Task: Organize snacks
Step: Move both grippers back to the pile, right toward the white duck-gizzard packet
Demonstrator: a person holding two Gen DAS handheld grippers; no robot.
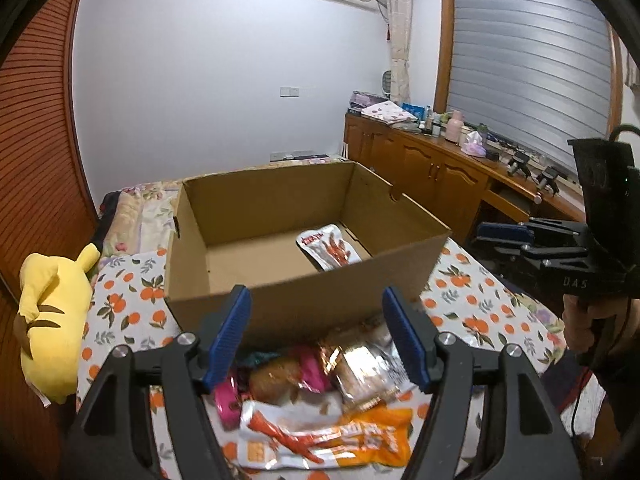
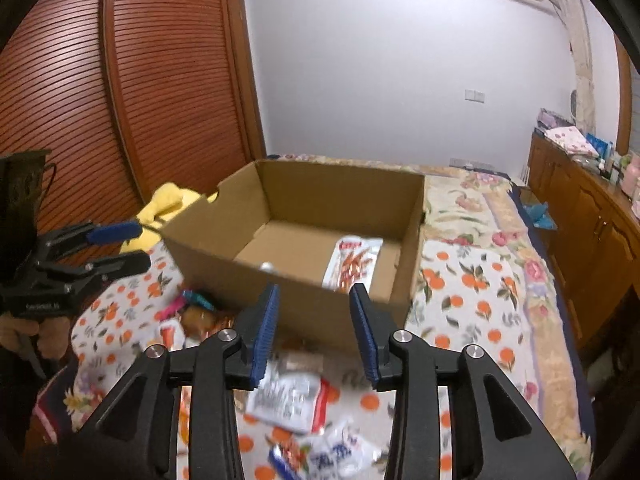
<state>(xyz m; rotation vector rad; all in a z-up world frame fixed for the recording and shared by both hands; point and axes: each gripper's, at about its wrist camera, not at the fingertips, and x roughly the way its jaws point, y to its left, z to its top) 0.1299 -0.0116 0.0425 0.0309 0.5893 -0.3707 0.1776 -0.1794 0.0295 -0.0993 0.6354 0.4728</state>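
**Loading the snack box: one packet in, the pile still outside**

Judging from the layout, the filling step is barely begun. One red-and-white packet [image 1: 329, 249] is seen on the floor of the cardboard box [image 1: 304, 300], toward its 3 o'clock wall. The remaining snacks [image 1: 320, 400] are heaped on the orange-print bedsheet [image 1: 472, 312], at 6 o'clock of the box against its near wall. A descent onto one packet is called for next. The left gripper [image 1: 316, 336] is held wide open above the heap, nothing grasped. The right gripper [image 2: 314, 332] is also parted, less widely, and empty, over a white packet [image 2: 288, 400].
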